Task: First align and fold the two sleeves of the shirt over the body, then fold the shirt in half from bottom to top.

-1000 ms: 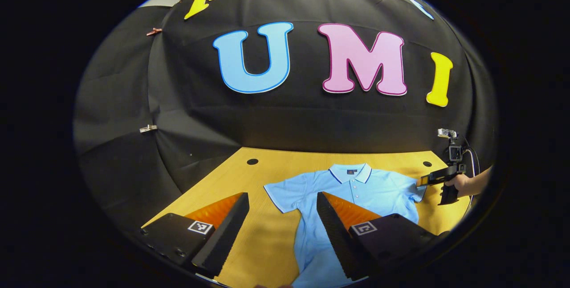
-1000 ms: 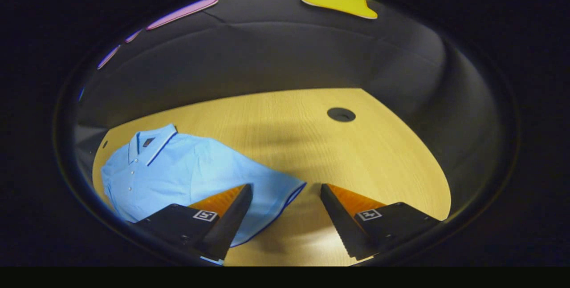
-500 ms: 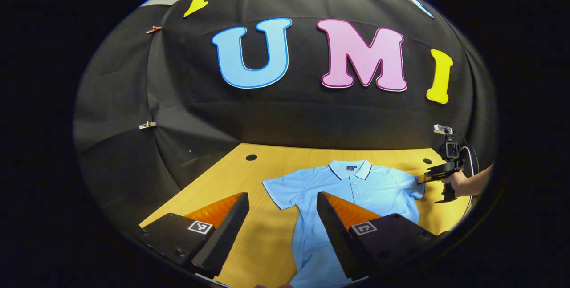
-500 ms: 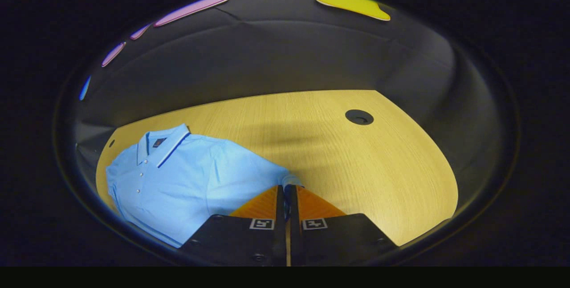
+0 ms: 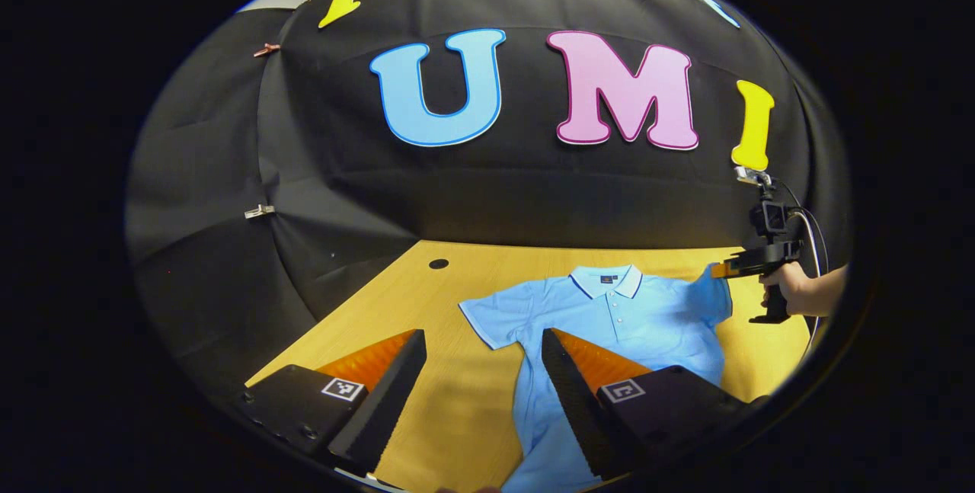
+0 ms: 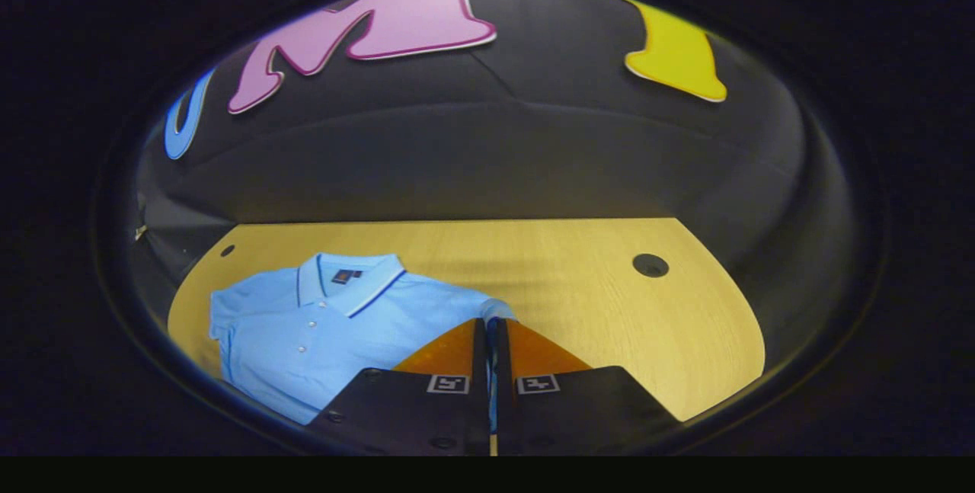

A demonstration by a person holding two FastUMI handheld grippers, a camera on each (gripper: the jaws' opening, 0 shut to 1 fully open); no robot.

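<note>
Booth: black cloth wall behind and to both sides; a wooden tabletop (image 5: 457, 409) runs up to it, with round dark holes (image 6: 650, 265) near its far corners.
Shirt (image 5: 609, 325): light blue polo, spread face up on the tabletop, collar toward the far wall, buttons closed. It lies right of centre in the left gripper view and at the left in the right gripper view (image 6: 305, 340).
Collar (image 6: 350, 283): flat, with a dark stripe along its edge.
Left sleeve (image 5: 491, 319): flat on the tabletop, spread out to the left, untouched.
Right sleeve (image 5: 712, 296): its end is lifted off the tabletop and hangs from the right tool.
Right tool (image 6: 490, 325): fingers pressed together with the sleeve's edge pinched between them. In the left gripper view it appears at the far right (image 5: 717, 270), held above the tabletop by a hand (image 5: 788, 291); a cable loops off its back.
Left tool (image 5: 481, 344): jaws wide apart, gripping nothing, raised above the near part of the tabletop. Its right finger overlaps the shirt's body in the view; contact cannot be told.
Clips (image 5: 259, 211): small clips pin the cloth at the left.
</note>
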